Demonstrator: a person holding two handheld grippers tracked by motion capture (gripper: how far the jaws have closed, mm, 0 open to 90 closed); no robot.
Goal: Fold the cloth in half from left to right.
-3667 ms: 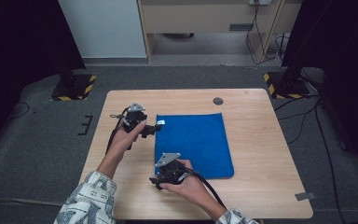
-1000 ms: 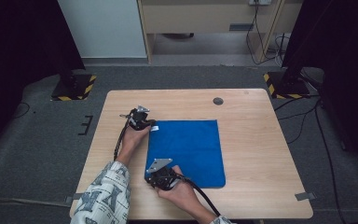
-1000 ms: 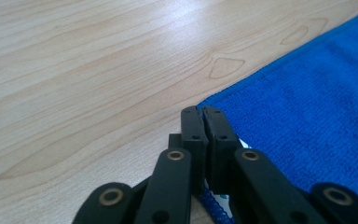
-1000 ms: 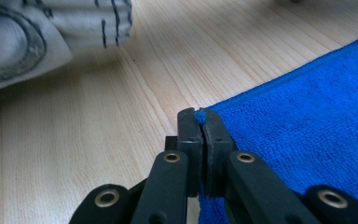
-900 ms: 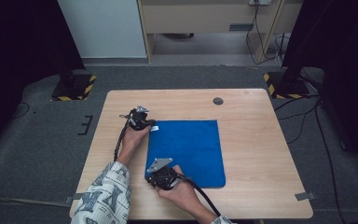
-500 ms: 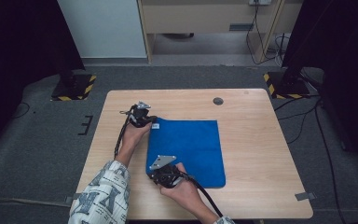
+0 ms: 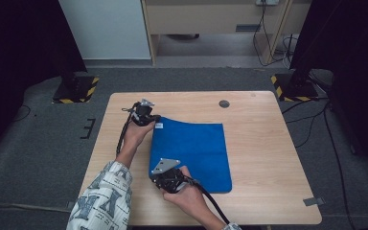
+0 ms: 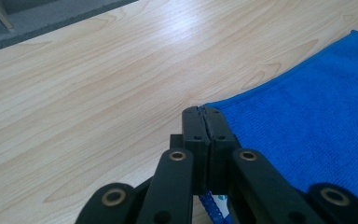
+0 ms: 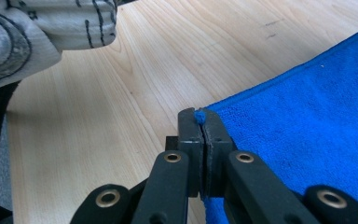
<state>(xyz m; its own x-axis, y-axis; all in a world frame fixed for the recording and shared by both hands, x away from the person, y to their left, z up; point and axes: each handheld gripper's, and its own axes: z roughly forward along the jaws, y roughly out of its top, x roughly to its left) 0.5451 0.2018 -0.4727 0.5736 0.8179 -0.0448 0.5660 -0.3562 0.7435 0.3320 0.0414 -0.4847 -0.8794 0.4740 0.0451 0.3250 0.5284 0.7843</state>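
Each gripper, left (image 7: 149,116) at ten o'clock and right (image 7: 159,176) at seven, has its jaws pinched on a corner of the blue cloth (image 7: 194,151), probably lifting that edge to fold it.

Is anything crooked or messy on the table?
The blue cloth isn't lying flat: its left edge is lifted, because the left gripper and right gripper each pinch a corner. Nothing looks spilled or broken on the wooden table.
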